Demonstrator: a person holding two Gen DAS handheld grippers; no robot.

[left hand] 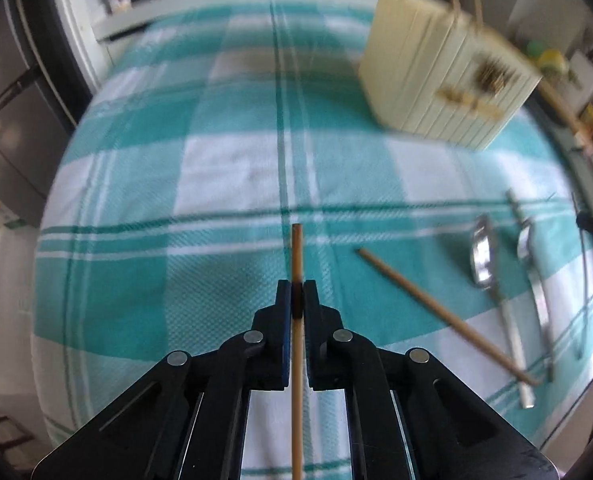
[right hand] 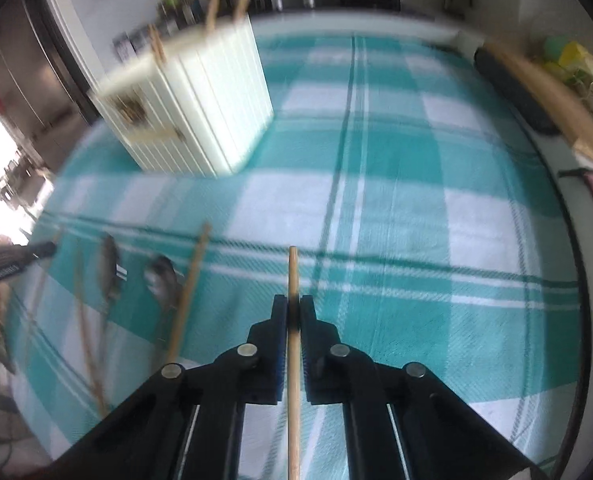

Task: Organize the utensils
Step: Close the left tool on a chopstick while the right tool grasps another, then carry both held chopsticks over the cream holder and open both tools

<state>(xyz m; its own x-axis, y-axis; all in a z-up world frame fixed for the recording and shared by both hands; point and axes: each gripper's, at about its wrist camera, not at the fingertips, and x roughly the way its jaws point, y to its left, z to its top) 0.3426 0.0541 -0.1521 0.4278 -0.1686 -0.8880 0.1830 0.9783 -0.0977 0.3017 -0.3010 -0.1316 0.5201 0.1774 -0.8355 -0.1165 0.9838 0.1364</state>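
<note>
My left gripper (left hand: pixel 296 294) is shut on a wooden chopstick (left hand: pixel 296 252) that points forward above the checked cloth. My right gripper (right hand: pixel 292 310) is shut on another wooden chopstick (right hand: pixel 292 276), also held above the cloth. A cream ribbed utensil holder (left hand: pixel 436 80) stands at the far right in the left wrist view and at the far left in the right wrist view (right hand: pixel 200 120); wooden sticks poke out of its top. A loose chopstick (left hand: pixel 444 314) and two metal spoons (left hand: pixel 484 256) lie on the cloth at the right.
A teal and white checked cloth (left hand: pixel 216 184) covers the table. In the right wrist view the loose chopstick (right hand: pixel 188 292) and spoons (right hand: pixel 160 280) lie at the left, near the other hand-held gripper (right hand: pixel 12 260). A rolling pin (right hand: pixel 552 100) lies at the far right edge.
</note>
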